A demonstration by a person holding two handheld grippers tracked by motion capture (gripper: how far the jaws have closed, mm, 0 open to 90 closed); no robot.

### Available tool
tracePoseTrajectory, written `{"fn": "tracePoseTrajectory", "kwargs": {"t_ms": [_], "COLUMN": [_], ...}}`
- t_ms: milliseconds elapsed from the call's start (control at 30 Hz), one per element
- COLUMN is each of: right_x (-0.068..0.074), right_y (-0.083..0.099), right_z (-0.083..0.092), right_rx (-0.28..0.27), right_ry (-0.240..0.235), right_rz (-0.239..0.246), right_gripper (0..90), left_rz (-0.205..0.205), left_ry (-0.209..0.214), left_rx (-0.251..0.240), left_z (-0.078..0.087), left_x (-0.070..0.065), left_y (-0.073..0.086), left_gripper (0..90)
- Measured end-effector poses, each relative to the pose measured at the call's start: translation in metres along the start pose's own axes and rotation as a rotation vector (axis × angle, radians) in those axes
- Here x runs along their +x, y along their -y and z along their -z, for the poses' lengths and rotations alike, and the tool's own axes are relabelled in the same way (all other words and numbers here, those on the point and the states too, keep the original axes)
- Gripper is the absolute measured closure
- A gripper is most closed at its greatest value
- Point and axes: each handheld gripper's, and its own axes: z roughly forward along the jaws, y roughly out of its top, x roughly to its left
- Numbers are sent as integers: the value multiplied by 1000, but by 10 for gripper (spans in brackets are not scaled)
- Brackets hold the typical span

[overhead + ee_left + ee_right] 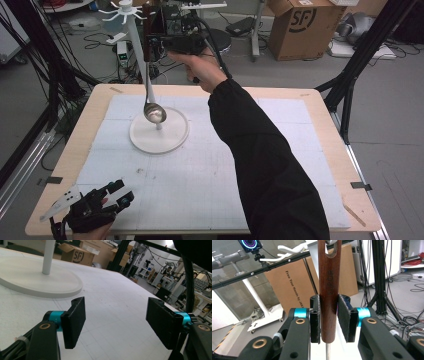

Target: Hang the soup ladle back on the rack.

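Step in hand: hanging the ladle [151,97] on the white hook stand [131,31]. The right hand-held gripper [152,37] is raised high over the far edge of the desk [320,125], its jaws pressed onto the ladle's wooden handle [329,292] and pinching it from both sides. The ladle hangs straight down from the jaws, its bowl [154,113] low over the stand's round base [172,141]; whether the bowl touches the base cannot be told.

In the right gripper view the handle's top end, with a slot-shaped hanging hole [333,250], stands just above the jaws, and one white hook arm [292,250] of the stand lies up and to the left of it, near the hole but not through it. Judgement: hole not yet seated on a hook. The next move calls for a small lift and a sideways shift to thread the slot over a hook tip, then lowering until the hook bears the weight before the jaws part. The grip sits close under the hole, so clearance for the hook looks tight.

The left hand-held gripper [120,192] rests low at the near left corner of the desk, jaws spread, nothing between them.

Materials:
- handle: dark reddish-brown wood, smooth, flat-sided, faint stamped lettering;
- bowl and shank: polished metal, reflective;
- stand: matte white, slim pole, radiating curved hooks, disc base;
- desk cover: pale mat with fine grid lines on a light wood top.
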Motion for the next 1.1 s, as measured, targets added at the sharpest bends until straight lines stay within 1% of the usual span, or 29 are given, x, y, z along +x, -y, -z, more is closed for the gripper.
{"fn": "tracePoseTrajectory", "kwargs": {"t_ms": [100, 133, 167, 200, 233, 300, 333, 367, 400, 467, 567, 600, 633, 733, 767, 800, 867, 900, 933, 1000, 1100], "right_x": [0, 0, 0, 0, -1, -2, -2, -2, -2, -3, -3, -2, -2, 3, 6, 9, 17, 19, 25, 33, 43], "right_y": [1, 1, 2, 3, 4, 5, 6, 7, 9, 13, 22, 26, 31, 50, 58, 66, 84, 90, 101, 115, 137], "right_z": [1, 1, 2, 3, 6, 9, 10, 11, 13, 16, 27, 31, 36, 56, 64, 72, 94, 102, 114, 132, 159], "right_rx": [-3, -1, -4, -13, -41, -50, -50, -49, -47, -49, -53, -55, -49, -40, -35, -31, -22, -24, -28, -28, -1], "right_ry": [5, 7, 5, -2, 2, 2, 9, 15, 14, 19, 25, 25, 29, 37, 43, 60, 80, 88, 105, 127, 175], "right_rz": [6, 0, -1, -11, -16, -28, -40, -36, -45, -46, -57, -61, -73, -84, -82, -76, -79, -84, -76, -54, -20], "right_gripper": [732, 734, 762, 881, 852, 797, 786, 786, 783, 770, 747, 718, 663, 641, 601, 561, 484, 444, 412, 368, 300], "left_rz": [-2, -1, -2, -6, -3, -4, -4, -3, -1, -8, -14, -11, -10, -17, -14, -21, -26, -29, -31, -38, -50], "left_ry": [0, 1, 0, -1, -1, -1, -3, -4, -2, 0, 4, 5, 8, 9, 11, 11, 18, 18, 21, 21, 19], "left_rx": [2, -1, 2, 7, 1, 1, 4, -1, 0, 5, 11, 9, 10, 12, 8, 9, 12, 10, 12, 20, 27], "left_z": [0, 0, 0, 0, 0, 0, 0, 0, 0, -1, -2, -2, -3, -3, -4, -4, -4, -5, -5, -6, -8], "left_x": [0, 0, 0, 0, 0, -1, -1, -1, -2, -2, -2, -3, -3, -4, -5, -6, -7, -8, -9, -10, -13], "left_y": [0, 0, 0, 0, 0, 0, 0, 0, 1, 1, 1, 1, 1, 1, 1, 1, 1, 1, 1, 1, 0], "left_gripper": [326, 326, 326, 326, 325, 326, 326, 325, 326, 326, 325, 325, 325, 324, 323, 323, 322, 319, 319, 315, 314]}}
